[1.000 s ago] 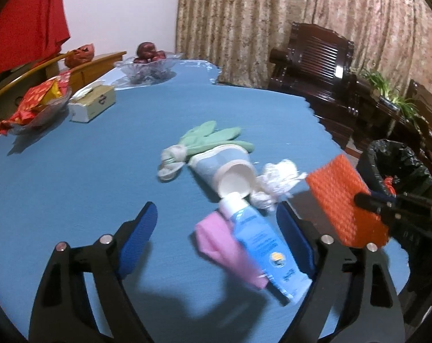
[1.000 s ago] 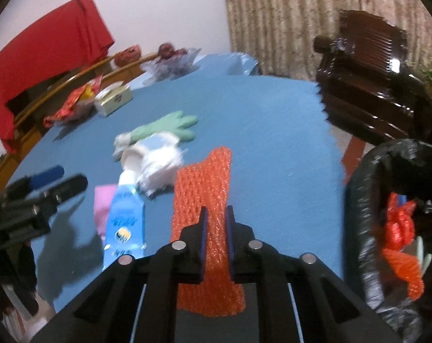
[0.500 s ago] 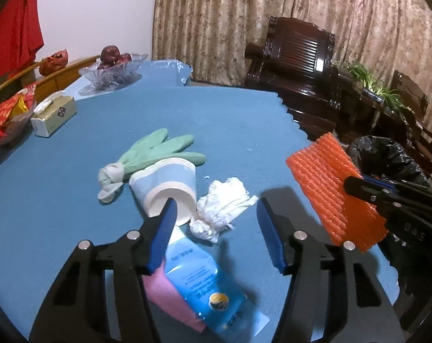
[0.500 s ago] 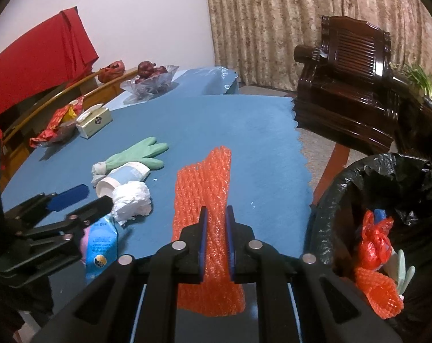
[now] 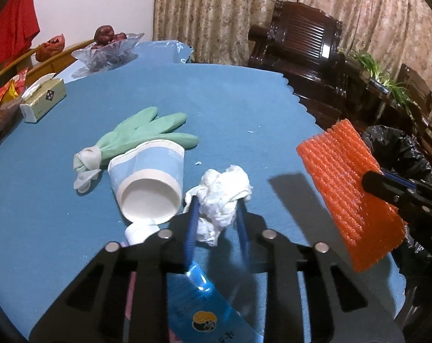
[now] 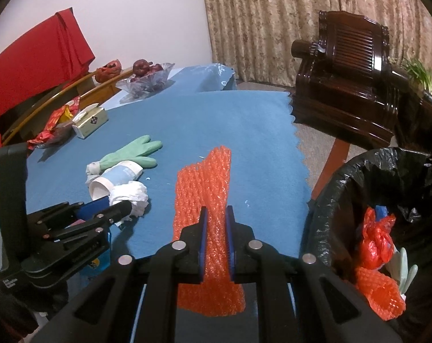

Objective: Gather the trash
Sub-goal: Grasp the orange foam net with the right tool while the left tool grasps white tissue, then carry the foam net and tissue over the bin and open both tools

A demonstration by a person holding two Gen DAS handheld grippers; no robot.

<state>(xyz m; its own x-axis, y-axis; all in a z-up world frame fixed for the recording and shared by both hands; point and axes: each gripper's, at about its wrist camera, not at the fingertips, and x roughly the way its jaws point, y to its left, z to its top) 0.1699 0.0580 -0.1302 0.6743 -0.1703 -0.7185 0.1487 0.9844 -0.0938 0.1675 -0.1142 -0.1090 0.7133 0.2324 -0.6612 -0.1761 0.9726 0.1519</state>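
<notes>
Right wrist: bin (image 6: 387, 171) contents visible; right claw (image 6: 215, 217) clamps foam net (image 6: 204, 183); left claw (image 5: 217, 203) pinches tissue (image 5: 224, 188).

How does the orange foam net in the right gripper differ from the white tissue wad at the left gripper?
The orange foam net is a long flat ribbed sheet; the white tissue wad is a small crumpled ball. The net hangs lifted off the blue table, clamped in the right gripper; the wad sits between the fingers of the left gripper, which look closed on it. Both are soft, light trash.
</notes>
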